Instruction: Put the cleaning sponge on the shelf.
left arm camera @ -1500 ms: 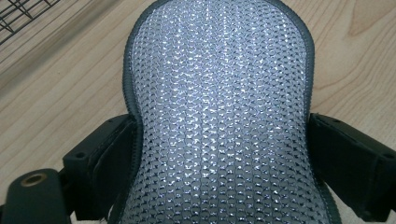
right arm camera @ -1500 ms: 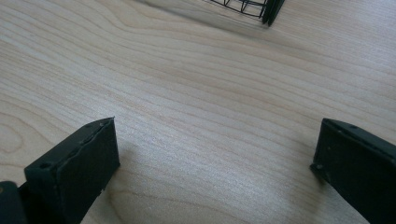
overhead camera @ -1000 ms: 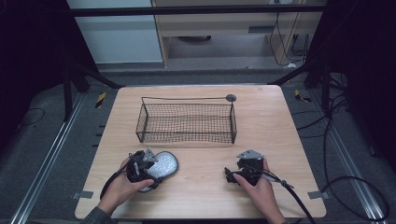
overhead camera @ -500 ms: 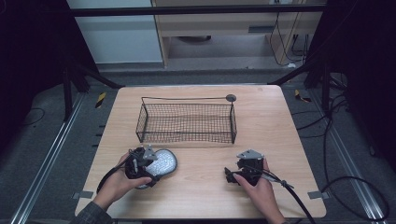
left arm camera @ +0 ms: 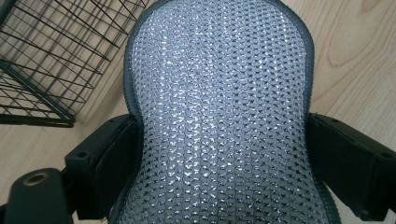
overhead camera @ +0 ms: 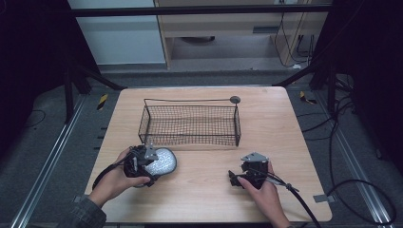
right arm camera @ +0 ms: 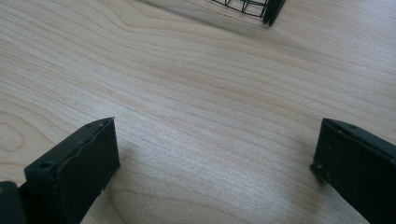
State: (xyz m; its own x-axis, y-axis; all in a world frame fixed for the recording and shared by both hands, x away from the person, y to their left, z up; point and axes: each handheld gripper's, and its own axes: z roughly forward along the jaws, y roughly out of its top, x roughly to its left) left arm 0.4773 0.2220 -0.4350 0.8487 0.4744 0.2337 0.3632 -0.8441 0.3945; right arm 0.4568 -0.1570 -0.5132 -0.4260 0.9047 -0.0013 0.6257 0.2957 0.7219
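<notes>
The left gripper (overhead camera: 148, 164) is closed on a silvery mesh pad (left arm camera: 219, 112), its two black jaws pressing the pad's narrowed waist from either side, as the left gripper view shows close up. The pad is a rounded, sequin-like or woven piece with a dark stitched rim; it lies near the front-left of the wooden table (overhead camera: 285, 123), just in front of the wire basket (overhead camera: 190, 124) and not touching it as far as the high view tells. By its look it is probably light and soft, likely to flex or droop if lifted by one end, and its shiny face may be slippery, so the waist, where the rim curves inward, seems the sensible place to hold: the jaws bear on the firmer edge there. The basket is stiff black wire with a long handle ending in a round knob at the far right corner. The right gripper (overhead camera: 247, 172) rests on the table, well apart, its jaws spread wide over bare wood and holding nothing.
</notes>
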